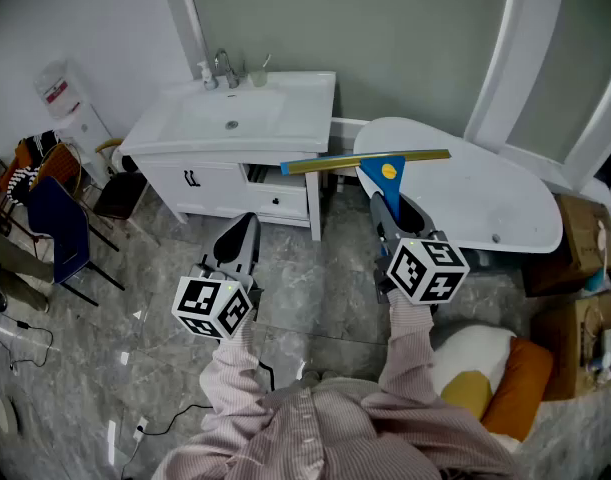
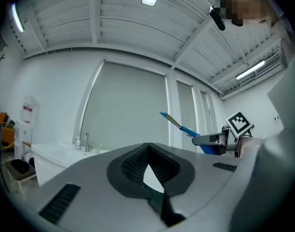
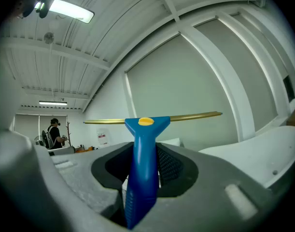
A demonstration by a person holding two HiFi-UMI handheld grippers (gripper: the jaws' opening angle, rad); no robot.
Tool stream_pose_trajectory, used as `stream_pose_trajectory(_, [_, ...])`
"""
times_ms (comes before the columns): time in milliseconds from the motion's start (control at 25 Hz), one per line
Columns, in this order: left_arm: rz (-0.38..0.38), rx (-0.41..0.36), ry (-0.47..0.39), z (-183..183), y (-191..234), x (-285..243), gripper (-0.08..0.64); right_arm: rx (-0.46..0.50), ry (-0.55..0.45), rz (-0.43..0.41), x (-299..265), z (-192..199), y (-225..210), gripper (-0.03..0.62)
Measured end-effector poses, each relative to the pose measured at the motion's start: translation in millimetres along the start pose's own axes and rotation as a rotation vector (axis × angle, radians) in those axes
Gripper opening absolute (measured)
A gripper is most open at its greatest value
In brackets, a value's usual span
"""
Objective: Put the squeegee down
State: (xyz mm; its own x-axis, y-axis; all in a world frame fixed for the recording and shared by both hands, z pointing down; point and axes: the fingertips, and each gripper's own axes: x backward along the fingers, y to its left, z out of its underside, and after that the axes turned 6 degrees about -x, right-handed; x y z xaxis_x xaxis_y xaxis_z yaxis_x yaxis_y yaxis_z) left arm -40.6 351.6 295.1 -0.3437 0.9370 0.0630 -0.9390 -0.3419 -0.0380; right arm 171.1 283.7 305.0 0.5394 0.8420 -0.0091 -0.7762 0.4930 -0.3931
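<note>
We stand on a grey marbled floor (image 1: 315, 278), with a white sink cabinet (image 1: 235, 128) ahead on our left and a white oval surface (image 1: 485, 203) ahead on our right. Both our forearms, in striped sleeves (image 1: 235, 363), reach forward side by side. Both grippers point level, with their marker cubes toward us.

The left gripper (image 1: 242, 224) hangs over the floor in front of the cabinet. Its jaws are closed tip to tip with nothing between them.

The right gripper (image 1: 393, 208) is held near the edge of the white surface, and its jaws are clamped on the squeegee (image 1: 383, 176), which we hold up in the air. The blue handle (image 3: 141, 178) runs out lengthwise between the jaws and widens into a triangular head just beyond their tips. The brass-coloured blade bar (image 1: 325, 164) lies crosswise past the jaws and roughly level. In the head view one end shows against the cabinet's corner and the other against the white surface. A yellow button (image 1: 389, 171) sits on the head.
</note>
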Motion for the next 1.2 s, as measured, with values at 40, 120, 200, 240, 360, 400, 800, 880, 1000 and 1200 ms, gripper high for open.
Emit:
stream_pose_trajectory(40, [0.001, 0.002, 0.003, 0.9, -0.1, -0.7, 0.002, 0.001, 0.002, 0.000, -0.4, 0.3, -0.7, 0.133])
stream_pose_trajectory(120, [0.003, 0.004, 0.009, 2.6, -0.1, -1.9, 0.002, 0.001, 0.003, 0.001, -1.0, 0.6, -1.9, 0.133])
stream_pose_trajectory(200, [0.003, 0.004, 0.013, 3.5, 0.2, -3.1, 0.002, 0.001, 0.004, 0.001, -1.6, 0.5, -2.8, 0.133])
stream_pose_trajectory(240, [0.002, 0.004, 0.014, 3.9, 0.4, -4.2, 0.002, 0.001, 0.004, 0.001, -2.3, 0.0, -3.6, 0.133])
stream_pose_trajectory(360, [-0.003, 0.005, 0.017, 6.1, 1.1, -8.7, 0.002, 0.003, 0.005, -0.001, -5.0, -1.1, -8.3, 0.133])
stream_pose_trajectory(400, [-0.004, 0.005, 0.017, 6.7, 1.4, -10.2, 0.002, 0.002, 0.005, -0.001, -6.0, -1.3, -10.0, 0.133])
stream_pose_trajectory(800, [-0.021, 0.020, 0.014, 10.0, -3.3, -15.4, 0.002, -0.010, 0.020, -0.015, -12.4, 1.3, -18.6, 0.133])
stream_pose_trajectory(880, [-0.025, 0.026, 0.012, 11.6, -3.5, -14.9, 0.002, -0.016, 0.019, -0.020, -14.8, 1.9, -19.0, 0.133])
stream_pose_trajectory(1000, [-0.032, 0.028, 0.013, 11.8, -1.4, -15.4, 0.002, -0.023, 0.022, -0.027, -18.6, 3.1, -18.9, 0.133])
stream_pose_trajectory(1200, [-0.037, 0.031, 0.012, 13.6, 7.6, -27.2, 0.002, -0.029, 0.030, -0.035, -34.4, 5.7, -24.0, 0.133])
